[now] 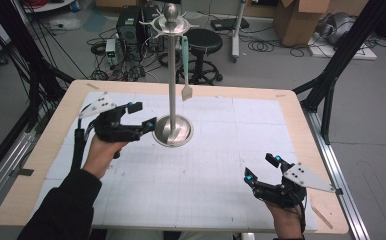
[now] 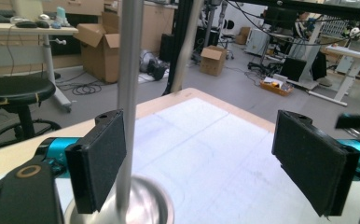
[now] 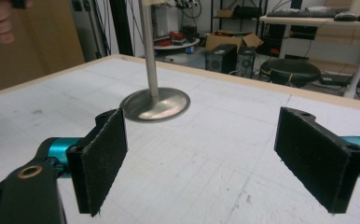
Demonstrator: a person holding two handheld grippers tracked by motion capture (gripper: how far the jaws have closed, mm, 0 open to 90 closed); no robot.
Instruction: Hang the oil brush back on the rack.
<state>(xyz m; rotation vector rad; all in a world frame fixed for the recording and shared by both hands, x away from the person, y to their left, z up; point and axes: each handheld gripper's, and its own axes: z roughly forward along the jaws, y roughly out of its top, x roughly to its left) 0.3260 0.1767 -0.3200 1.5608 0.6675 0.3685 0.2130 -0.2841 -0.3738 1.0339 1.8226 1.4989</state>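
Nearest the lens in the left gripper view: two black pads (image 2: 99, 158) spread wide, nothing pinched, steel pole (image 2: 130, 93) rising just past the left-hand pad. Left gripper (image 1: 139, 116) low over the white mat (image 1: 206, 175), jaws agape just beside the round base (image 1: 173, 131) of the utensil stand (image 1: 172, 75). Pale spatula (image 1: 185, 70) hanging from the stand's top, clear of the mat. Right gripper (image 1: 262, 168) well apart near the table's front corner, jaws wide, empty.

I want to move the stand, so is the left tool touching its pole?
Cannot tell. In the left gripper view the pole passes right along one pad's edge, with no clear gap or contact. The left tool stands open.
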